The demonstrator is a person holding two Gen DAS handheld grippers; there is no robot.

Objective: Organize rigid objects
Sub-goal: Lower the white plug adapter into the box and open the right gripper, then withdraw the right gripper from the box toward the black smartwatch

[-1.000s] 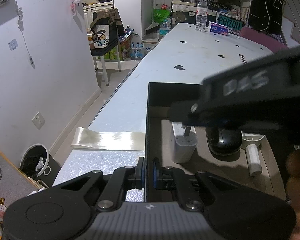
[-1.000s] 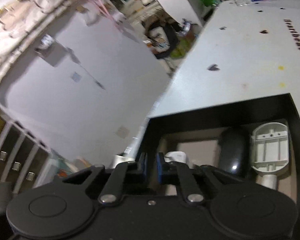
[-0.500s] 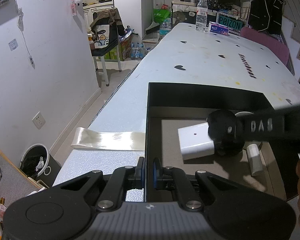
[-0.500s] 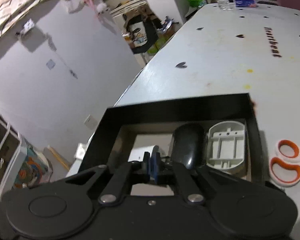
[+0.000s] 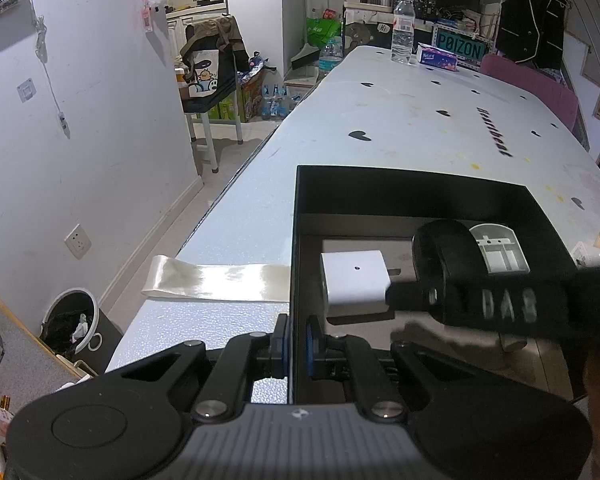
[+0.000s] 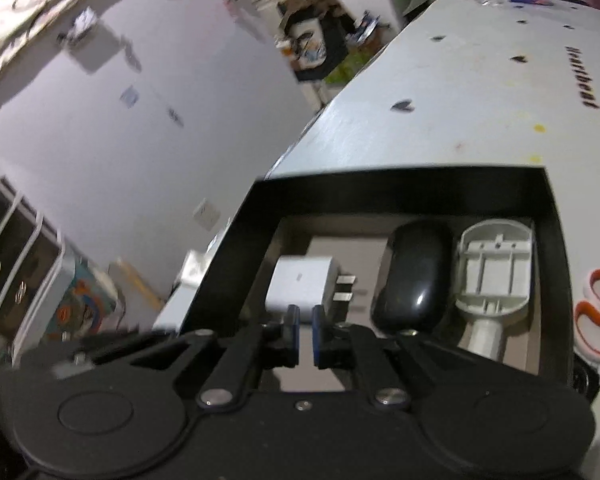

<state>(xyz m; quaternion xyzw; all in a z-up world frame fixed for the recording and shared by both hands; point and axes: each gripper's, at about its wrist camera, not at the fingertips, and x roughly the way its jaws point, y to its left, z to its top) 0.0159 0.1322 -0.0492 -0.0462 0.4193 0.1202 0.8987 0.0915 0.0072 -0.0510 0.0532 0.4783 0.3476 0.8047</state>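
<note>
A black open box (image 5: 412,184) sits on the white table. My left gripper (image 5: 298,344) is shut on the box's left wall, one pad on each side. Inside lie a white plug charger (image 6: 300,284) on its side with prongs pointing right, a black mouse (image 6: 416,272) and a white plastic housing (image 6: 494,272). My right gripper (image 6: 305,330) hangs just short of the charger's near edge. Its jaws are opening, a narrow gap shows, and nothing is between them. In the left wrist view it reaches in from the right, partly hiding the mouse (image 5: 444,248).
Orange-handled scissors (image 6: 598,316) lie on the table right of the box. A shiny tape strip (image 5: 216,280) lies left of it. A water bottle (image 5: 403,28) and a tissue pack (image 5: 438,58) stand at the far end. A bin (image 5: 74,320) stands on the floor below the table's left edge.
The charger stood with prongs up, was tipped over by my right gripper and now lies flat. The right gripper has let go and drawn back. The left gripper stayed put.
</note>
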